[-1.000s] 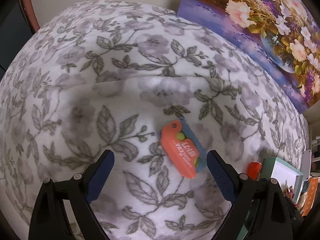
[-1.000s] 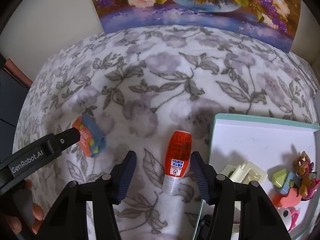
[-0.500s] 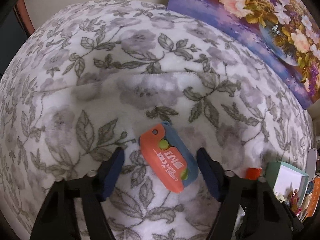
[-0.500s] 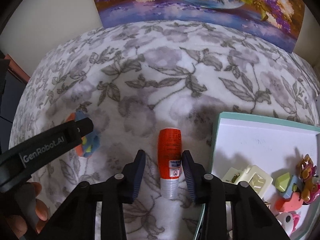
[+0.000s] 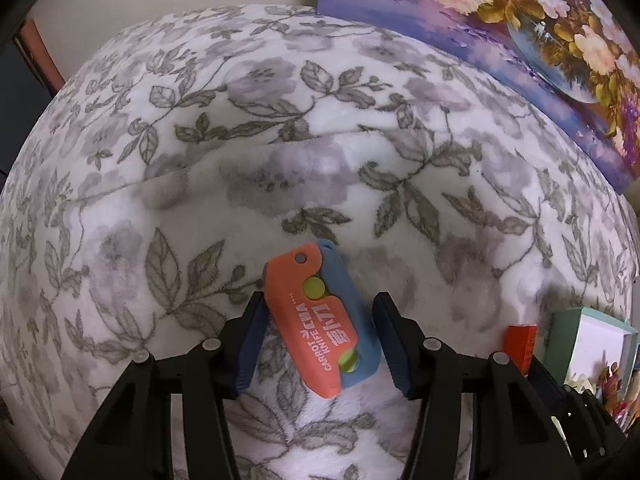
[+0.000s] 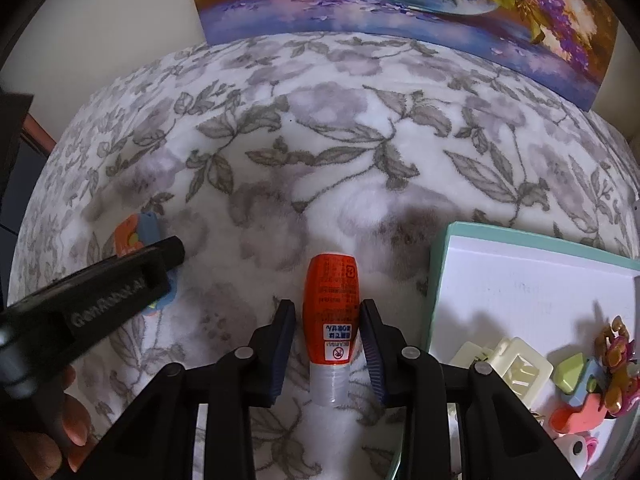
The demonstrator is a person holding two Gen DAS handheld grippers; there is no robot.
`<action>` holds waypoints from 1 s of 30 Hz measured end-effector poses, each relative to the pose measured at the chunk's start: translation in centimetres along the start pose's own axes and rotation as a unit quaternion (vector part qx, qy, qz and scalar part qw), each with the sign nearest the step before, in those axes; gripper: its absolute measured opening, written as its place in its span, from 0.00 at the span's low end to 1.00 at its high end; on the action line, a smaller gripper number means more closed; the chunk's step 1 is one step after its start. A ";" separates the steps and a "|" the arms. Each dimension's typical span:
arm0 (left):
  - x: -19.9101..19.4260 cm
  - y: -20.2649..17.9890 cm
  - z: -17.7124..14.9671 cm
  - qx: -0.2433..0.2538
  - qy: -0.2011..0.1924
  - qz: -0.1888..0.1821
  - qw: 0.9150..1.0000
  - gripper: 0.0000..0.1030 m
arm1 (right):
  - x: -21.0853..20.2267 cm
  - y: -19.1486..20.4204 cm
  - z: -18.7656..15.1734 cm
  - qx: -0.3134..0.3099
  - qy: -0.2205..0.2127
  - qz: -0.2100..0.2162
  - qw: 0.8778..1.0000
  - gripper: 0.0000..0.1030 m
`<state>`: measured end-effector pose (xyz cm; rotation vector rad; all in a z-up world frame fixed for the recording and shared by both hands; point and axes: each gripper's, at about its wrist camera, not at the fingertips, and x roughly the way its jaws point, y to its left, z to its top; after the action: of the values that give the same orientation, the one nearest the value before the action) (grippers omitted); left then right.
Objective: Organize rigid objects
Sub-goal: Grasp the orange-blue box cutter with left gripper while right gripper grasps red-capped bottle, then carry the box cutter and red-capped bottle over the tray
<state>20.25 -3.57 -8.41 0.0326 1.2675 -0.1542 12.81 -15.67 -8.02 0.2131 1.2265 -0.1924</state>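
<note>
— What sort of place is this?
— A home, likely a bedroom or living room. A plush floral blanket (image 6: 360,168) covers the surface under both grippers.
— Anything else?
— A flower painting (image 6: 400,4) leans on the plain wall beyond them, and right of the right gripper a teal-rimmed box (image 6: 434,280) holds small toys (image 6: 616,352).

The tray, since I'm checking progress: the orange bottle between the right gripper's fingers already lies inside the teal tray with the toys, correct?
Not quite. The orange bottle lies on the floral blanket, to the left of the teal tray, not inside it. The right wrist view shows it between the fingers of the right gripper. The toys are in the tray.
</note>
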 end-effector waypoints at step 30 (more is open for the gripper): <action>-7.4 0.9 -5.1 -0.018 -0.037 -0.042 0.998 0.43 | -6.0 -1.4 -3.5 0.011 -0.023 0.009 1.000 0.28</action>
<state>13.36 -1.41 -2.92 -0.0564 1.1976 -0.2036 7.32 -15.89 -3.58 0.2369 1.1760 -0.1947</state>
